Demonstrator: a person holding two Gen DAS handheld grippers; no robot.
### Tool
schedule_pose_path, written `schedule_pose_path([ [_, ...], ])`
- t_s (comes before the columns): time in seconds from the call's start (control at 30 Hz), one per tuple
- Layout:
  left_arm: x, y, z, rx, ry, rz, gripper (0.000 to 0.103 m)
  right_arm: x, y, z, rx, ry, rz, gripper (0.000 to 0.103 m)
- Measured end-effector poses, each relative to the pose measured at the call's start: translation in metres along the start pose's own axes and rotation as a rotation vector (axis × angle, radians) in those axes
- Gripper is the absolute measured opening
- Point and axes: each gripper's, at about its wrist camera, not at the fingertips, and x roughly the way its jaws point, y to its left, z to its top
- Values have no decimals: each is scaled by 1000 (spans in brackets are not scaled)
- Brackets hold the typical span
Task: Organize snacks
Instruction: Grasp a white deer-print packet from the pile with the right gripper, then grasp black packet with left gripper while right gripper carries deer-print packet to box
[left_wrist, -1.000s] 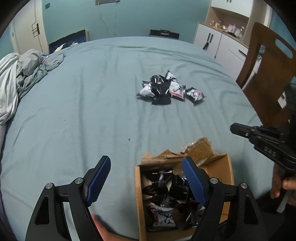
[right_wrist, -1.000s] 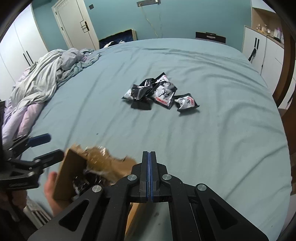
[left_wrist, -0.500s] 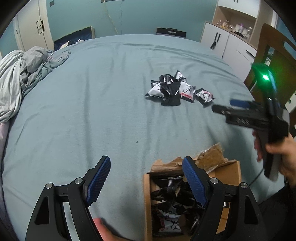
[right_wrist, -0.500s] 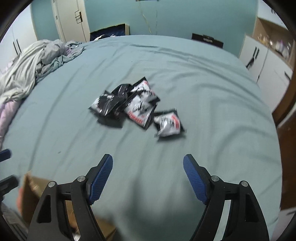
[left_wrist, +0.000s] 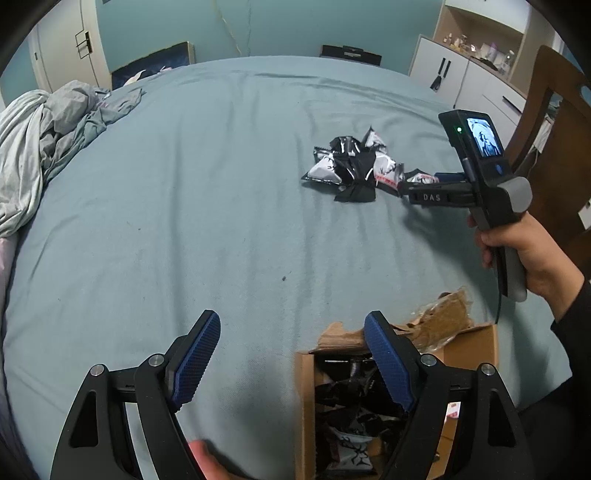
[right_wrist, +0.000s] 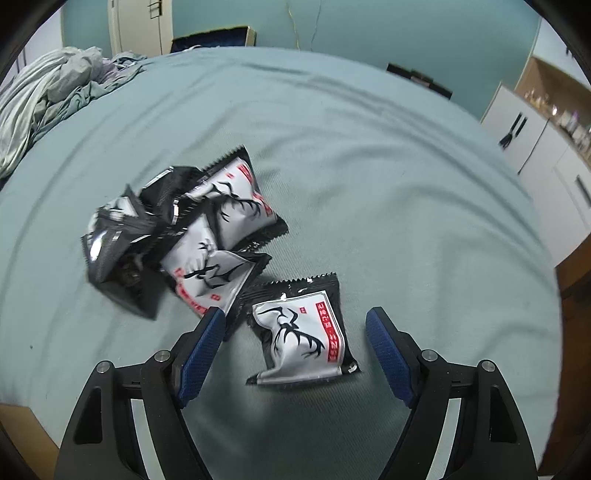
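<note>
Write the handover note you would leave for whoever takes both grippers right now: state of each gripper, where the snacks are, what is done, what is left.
Left gripper: open, empty, by the cardboard box at the near edge of the bed.
Right gripper: open, empty, its fingers either side of the single snack packet, not gripping it.
Done: several packets already lie in the box.
Left: this packet, then the pile of packets just beyond it on the bed, all to go into the box.
</note>
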Motion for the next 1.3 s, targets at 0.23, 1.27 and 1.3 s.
schedule_pose_path([
  [0.23, 6, -8, 11, 35, -15, 5, 81, 4, -24, -2, 122, -16, 93, 39],
  [1.27, 90, -68, 123, 94, 133, -37, 28, -214, -51, -127, 281, -270, 331, 32],
  [1.3, 77, -66, 118, 96, 115, -40, 28, -218, -49, -133, 283, -267, 336, 32],
])
